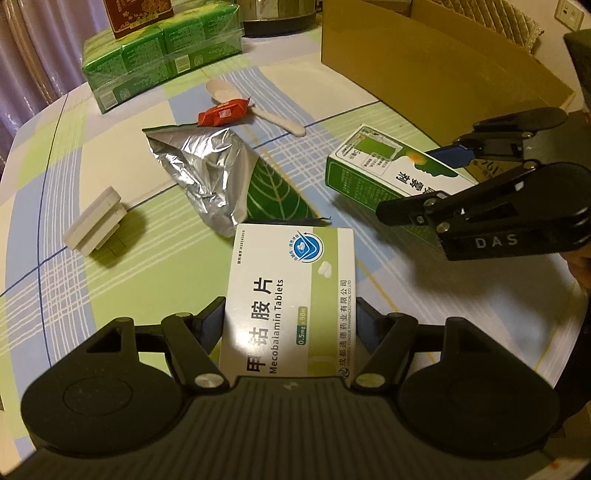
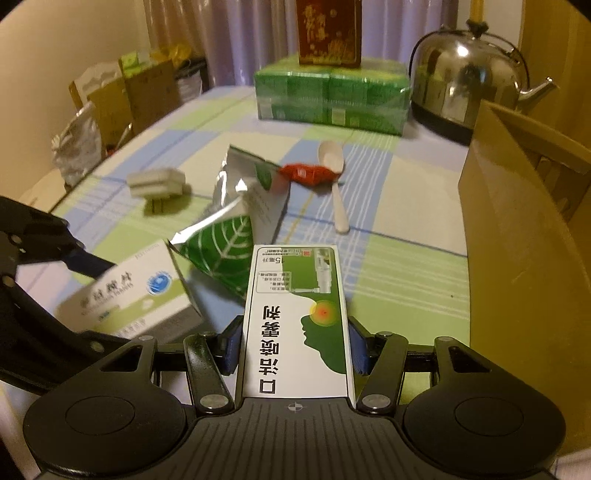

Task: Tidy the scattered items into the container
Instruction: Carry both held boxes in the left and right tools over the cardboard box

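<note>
Above table, both tools gripping med boxes

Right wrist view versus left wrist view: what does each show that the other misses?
Only the right wrist view shows the whole steel kettle and bags beyond the table edge. Only the left wrist view shows the cardboard box broadside and a wall socket. Both show the Mecobalamin box in the left gripper, the spray box in the right gripper, foil pouch, red wrapper, spoon and plug adapter.

I see a tablecloth checked in pale green, blue and white; centre frame a silver pouch with a green leaf print, above it a red wrapper; upper right, a plain tan box
</note>
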A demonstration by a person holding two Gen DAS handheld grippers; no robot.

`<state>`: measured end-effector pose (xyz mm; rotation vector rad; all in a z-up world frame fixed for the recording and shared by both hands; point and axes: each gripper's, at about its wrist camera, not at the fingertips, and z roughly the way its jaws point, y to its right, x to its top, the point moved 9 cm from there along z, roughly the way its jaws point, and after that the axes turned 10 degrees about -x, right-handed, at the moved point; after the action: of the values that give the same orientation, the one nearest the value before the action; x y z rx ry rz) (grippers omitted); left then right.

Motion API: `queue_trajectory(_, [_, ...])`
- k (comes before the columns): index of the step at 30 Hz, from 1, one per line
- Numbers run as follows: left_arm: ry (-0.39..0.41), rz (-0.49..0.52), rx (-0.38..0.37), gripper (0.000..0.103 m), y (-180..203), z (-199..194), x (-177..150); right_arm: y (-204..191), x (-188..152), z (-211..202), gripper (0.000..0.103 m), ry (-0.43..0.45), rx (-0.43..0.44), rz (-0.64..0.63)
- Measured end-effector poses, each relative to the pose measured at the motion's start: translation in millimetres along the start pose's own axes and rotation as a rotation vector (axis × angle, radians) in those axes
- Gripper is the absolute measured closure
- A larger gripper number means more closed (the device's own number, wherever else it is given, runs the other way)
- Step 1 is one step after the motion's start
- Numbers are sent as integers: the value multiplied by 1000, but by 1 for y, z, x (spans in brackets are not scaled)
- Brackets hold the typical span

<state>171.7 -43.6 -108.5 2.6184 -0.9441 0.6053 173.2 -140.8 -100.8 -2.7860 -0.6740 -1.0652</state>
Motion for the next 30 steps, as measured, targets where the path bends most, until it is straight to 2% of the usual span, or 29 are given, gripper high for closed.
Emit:
queue_trajectory(9, [26, 4, -2, 36, 9, -9, 11, 13, -3, -20, 50, 35, -27, 39])
queue_trajectory(21, [55, 28, -26, 36, 31, -26, 13, 19, -23, -51, 50, 62, -52, 90])
queue_trajectory(30, [116, 75, -3, 36, 50, -54, 39, 23, -15, -82, 50, 106, -67, 115])
